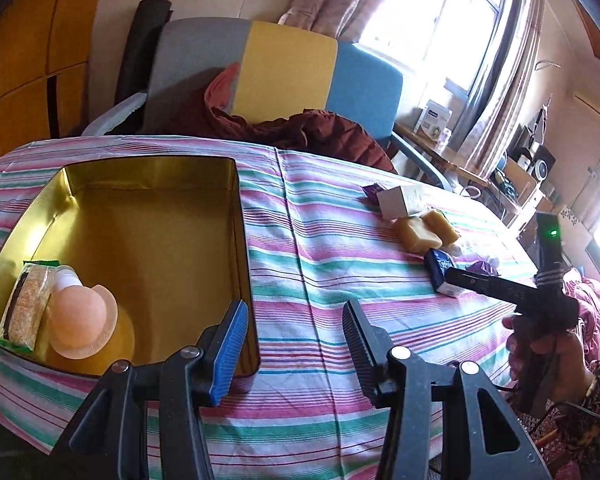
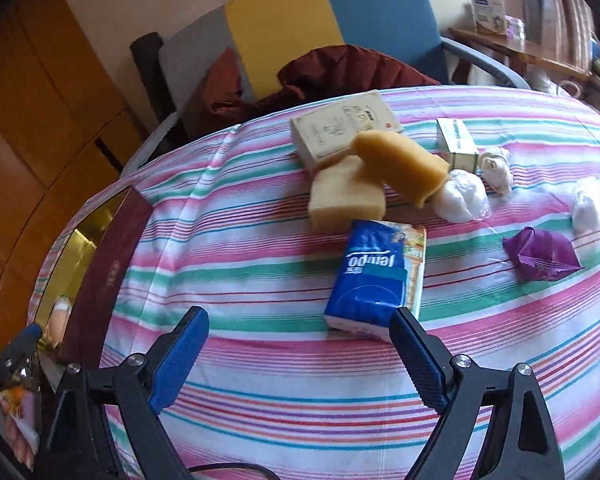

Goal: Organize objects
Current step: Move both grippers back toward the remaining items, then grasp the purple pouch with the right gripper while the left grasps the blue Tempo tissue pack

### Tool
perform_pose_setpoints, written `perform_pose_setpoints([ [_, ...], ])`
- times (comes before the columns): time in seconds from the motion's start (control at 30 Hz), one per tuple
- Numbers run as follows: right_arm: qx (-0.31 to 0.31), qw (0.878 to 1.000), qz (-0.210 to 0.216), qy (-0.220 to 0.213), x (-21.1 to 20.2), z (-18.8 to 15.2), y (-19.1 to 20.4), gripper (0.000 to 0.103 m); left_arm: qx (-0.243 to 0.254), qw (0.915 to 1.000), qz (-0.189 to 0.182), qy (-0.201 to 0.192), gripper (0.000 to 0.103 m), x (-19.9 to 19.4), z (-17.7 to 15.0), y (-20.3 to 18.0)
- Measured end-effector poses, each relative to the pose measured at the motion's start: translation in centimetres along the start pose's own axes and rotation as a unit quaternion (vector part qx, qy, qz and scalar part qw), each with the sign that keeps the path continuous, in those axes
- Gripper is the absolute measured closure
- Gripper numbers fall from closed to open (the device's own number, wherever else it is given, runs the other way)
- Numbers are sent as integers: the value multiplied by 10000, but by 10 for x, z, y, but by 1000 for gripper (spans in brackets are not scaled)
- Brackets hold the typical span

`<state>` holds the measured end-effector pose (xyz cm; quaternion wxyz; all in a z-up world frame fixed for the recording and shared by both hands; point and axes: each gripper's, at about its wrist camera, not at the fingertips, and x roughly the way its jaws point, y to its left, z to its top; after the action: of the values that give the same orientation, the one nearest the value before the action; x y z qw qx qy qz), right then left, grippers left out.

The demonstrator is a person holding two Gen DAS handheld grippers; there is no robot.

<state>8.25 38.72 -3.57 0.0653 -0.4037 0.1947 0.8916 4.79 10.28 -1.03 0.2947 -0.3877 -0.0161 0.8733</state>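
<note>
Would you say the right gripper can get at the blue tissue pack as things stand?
Probably yes. The right gripper is open, the tissue pack lies flat on the striped cloth just ahead of it, and nothing sits between them.

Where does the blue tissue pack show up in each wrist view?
Left wrist: the blue tissue pack lies far right on the striped cloth, partly hidden by the right gripper.
Right wrist: centre, the pack just ahead of the open fingers.
Shared landmark: yellow sponges beyond it.
</note>
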Motion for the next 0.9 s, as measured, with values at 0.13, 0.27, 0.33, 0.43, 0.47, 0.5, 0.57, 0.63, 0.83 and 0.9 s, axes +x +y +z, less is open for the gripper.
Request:
perform_pose_setpoints([
  [0.13, -225, 9973, -634, -309, -28, 12, -16, 11, 111, 9999, -43, 68, 53, 5, 0, -10],
  [0.27, 12, 9899, -1362, -385, -50, 36, -70, 9, 161, 9996, -141, 193, 53, 14, -1, -21],
  [0.33, -32, 9861, -1655, -149, -42, 47, -95, 9, 229, 9992, -174, 259, 53, 19, -1, -29],
  [0.43, 162, 9827, -1846, -24, -31, 49, -126, 13, 341, 9986, -234, 344, 53, 24, 0, -40],
  [0.47, 338, 9845, -1722, -24, -29, 49, -135, 15, 395, 9982, -258, 367, 53, 25, 0, -44],
  [0.5, 476, 9861, -1589, -42, -25, 50, -139, 15, 468, 9978, -262, 394, 53, 27, 1, -49],
  [0.57, 712, 9875, -1406, -45, -17, 47, -144, 17, 598, 9968, -295, 444, 53, 30, 1, -58],
  [0.63, 877, 9870, -1339, 158, -6, 43, -148, 24, 704, 9956, -392, 486, 53, 34, 2, -65],
  [0.83, 831, 9861, -1368, 434, 6, 41, -149, 49, 833, 9913, -727, 717, 53, 59, 9, -90],
  [0.9, 779, 9857, -1367, 607, 9, 37, -146, 54, 875, 9888, -859, 851, 53, 73, 13, -100],
])
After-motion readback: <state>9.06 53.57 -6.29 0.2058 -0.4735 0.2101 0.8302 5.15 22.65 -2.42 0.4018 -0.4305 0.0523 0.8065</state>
